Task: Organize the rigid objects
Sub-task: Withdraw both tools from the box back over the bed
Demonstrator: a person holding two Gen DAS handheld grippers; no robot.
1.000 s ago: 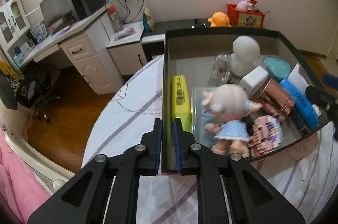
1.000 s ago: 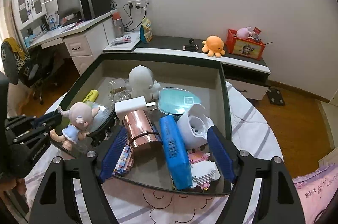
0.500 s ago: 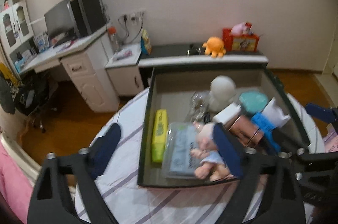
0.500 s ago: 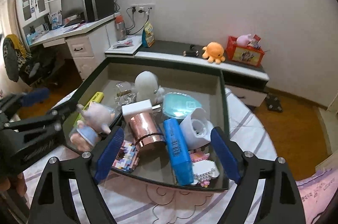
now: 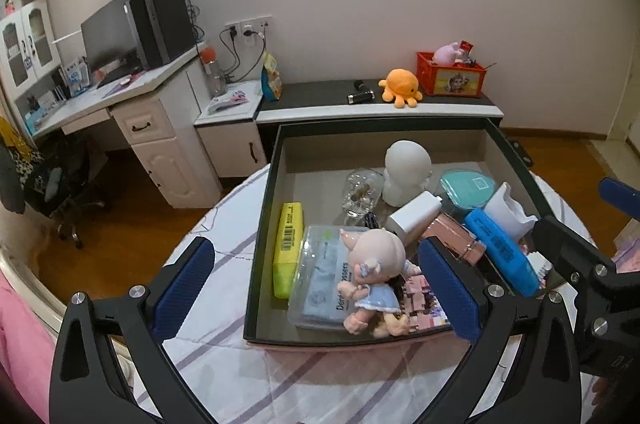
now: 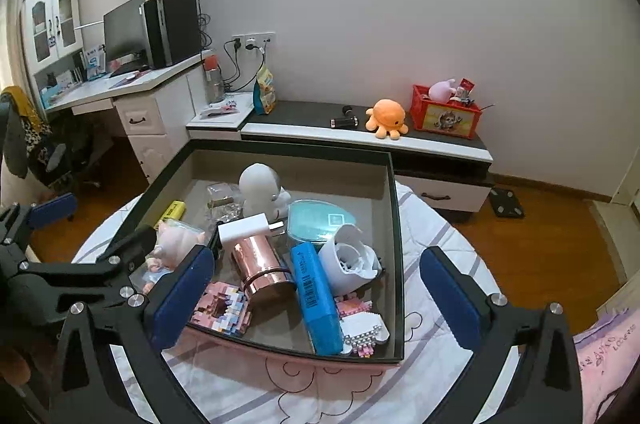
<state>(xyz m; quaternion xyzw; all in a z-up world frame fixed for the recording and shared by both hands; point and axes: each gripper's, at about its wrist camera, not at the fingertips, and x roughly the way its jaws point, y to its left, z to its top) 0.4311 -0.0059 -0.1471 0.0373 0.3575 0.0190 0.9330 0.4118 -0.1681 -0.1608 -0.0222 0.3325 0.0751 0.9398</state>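
A dark-rimmed open box (image 5: pixel 259 224) stands on the round table and holds several rigid things. Among them are a pink-headed doll (image 5: pixel 374 264) on a clear flosser case (image 5: pixel 320 276), a yellow marker (image 5: pixel 288 248), a rose-gold can (image 6: pixel 262 268), a blue box (image 6: pixel 316 296) and a white figurine (image 6: pixel 260 184). My left gripper (image 5: pixel 316 276) hovers before the box's near left corner. Its jaws are opening wide and the pads touch nothing. My right gripper (image 6: pixel 318 300) hangs over the near right edge, jaws also opening, pads off everything.
The table carries a striped white cloth (image 5: pixel 224 356). Behind the box runs a low cabinet (image 6: pixel 360 140) with an orange plush octopus (image 6: pixel 386 118) and a red crate (image 6: pixel 446 110). A desk with a computer (image 5: pixel 160 24) stands at the left, over wooden floor.
My left gripper let go of the box's near rim, opened wide and drew back and up. The right gripper's jaws spread wider.
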